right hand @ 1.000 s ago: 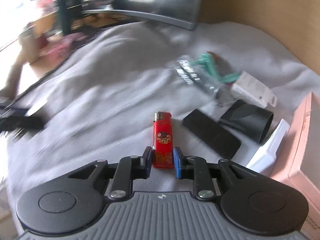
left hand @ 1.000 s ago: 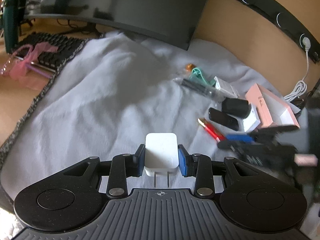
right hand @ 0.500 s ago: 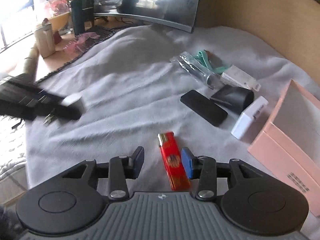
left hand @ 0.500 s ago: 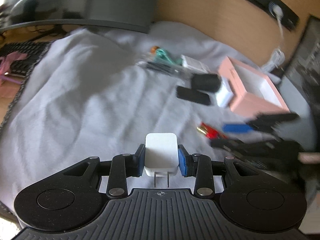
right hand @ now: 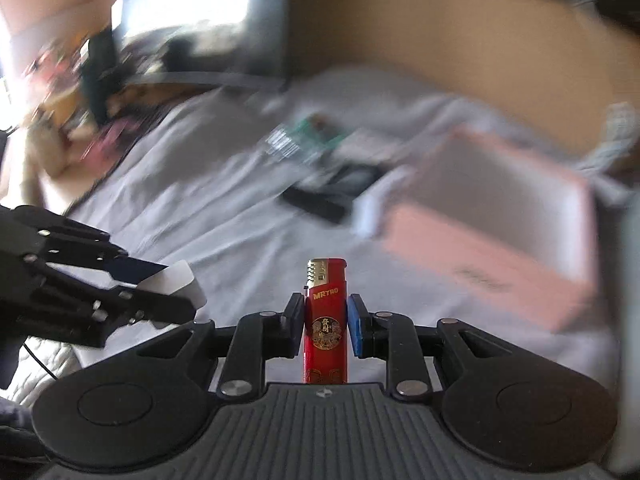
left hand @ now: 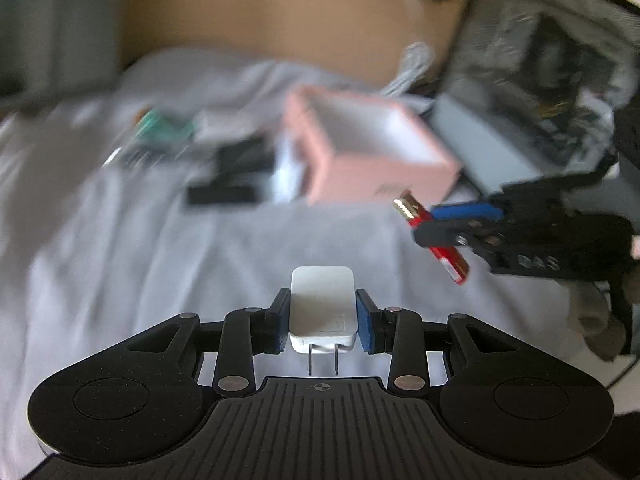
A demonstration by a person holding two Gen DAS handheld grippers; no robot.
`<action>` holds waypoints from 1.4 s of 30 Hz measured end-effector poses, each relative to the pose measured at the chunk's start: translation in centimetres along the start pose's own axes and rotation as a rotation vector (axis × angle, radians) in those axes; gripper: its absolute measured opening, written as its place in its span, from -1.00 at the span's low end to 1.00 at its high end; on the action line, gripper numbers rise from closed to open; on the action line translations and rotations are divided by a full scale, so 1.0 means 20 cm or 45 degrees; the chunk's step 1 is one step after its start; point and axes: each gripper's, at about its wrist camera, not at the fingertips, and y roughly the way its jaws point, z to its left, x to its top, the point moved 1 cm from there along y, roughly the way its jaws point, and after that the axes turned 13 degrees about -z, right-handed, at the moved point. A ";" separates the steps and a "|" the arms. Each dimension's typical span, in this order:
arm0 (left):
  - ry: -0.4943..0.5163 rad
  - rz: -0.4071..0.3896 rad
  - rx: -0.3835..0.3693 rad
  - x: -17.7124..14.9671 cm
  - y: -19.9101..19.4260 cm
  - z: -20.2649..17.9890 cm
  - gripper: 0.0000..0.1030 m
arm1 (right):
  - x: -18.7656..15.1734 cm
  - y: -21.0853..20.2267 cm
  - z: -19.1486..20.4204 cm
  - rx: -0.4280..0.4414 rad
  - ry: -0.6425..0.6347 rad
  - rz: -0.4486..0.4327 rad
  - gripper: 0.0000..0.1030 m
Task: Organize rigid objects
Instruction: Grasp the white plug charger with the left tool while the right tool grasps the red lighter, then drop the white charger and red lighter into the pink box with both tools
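Observation:
My left gripper (left hand: 322,316) is shut on a white plug charger (left hand: 322,304), prongs pointing back at the camera, held above the grey cloth. My right gripper (right hand: 325,322) is shut on a red lighter (right hand: 325,320), held upright off the cloth. In the left wrist view the right gripper (left hand: 460,224) with the lighter (left hand: 444,248) is at the right, just in front of the open pink box (left hand: 368,152). In the right wrist view the left gripper (right hand: 152,292) with the charger (right hand: 176,284) is at the left. The pink box (right hand: 500,216) lies ahead to the right.
Blurred small items lie left of the box: a black flat item (left hand: 224,194), a black cylinder (left hand: 244,156), a white block (left hand: 286,176), a teal item (left hand: 160,128). A monitor (right hand: 192,20) and desk clutter stand at the far left. A white cable (left hand: 412,68) lies behind the box.
My right gripper has closed on the lighter and lifted it off the cloth. Both grippers have swung right, towards the pink box, which now looks closer.

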 end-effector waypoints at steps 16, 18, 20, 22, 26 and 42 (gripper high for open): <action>0.264 -0.144 -0.105 0.90 0.88 -0.35 -0.23 | -0.10 -0.45 -0.20 -0.405 0.187 -0.217 -0.57; 0.217 -0.193 -0.110 0.87 0.89 -0.33 -0.23 | -0.13 -0.46 -0.19 -0.425 0.200 -0.213 -0.57; 0.147 -0.244 -0.135 0.82 0.83 -0.27 -0.23 | -0.16 -0.45 -0.19 -0.435 0.220 -0.196 -0.56; 0.099 -0.287 -0.130 0.78 0.76 -0.22 -0.23 | -0.19 -0.43 -0.21 -0.441 0.237 -0.168 -0.57; 0.012 -0.290 -0.076 0.60 0.57 -0.08 -0.23 | -0.19 -0.39 -0.25 -0.416 0.253 -0.155 -0.57; -0.005 -0.003 0.282 -0.03 0.17 0.34 -0.23 | 0.53 0.11 -0.59 -0.423 0.217 -0.441 0.38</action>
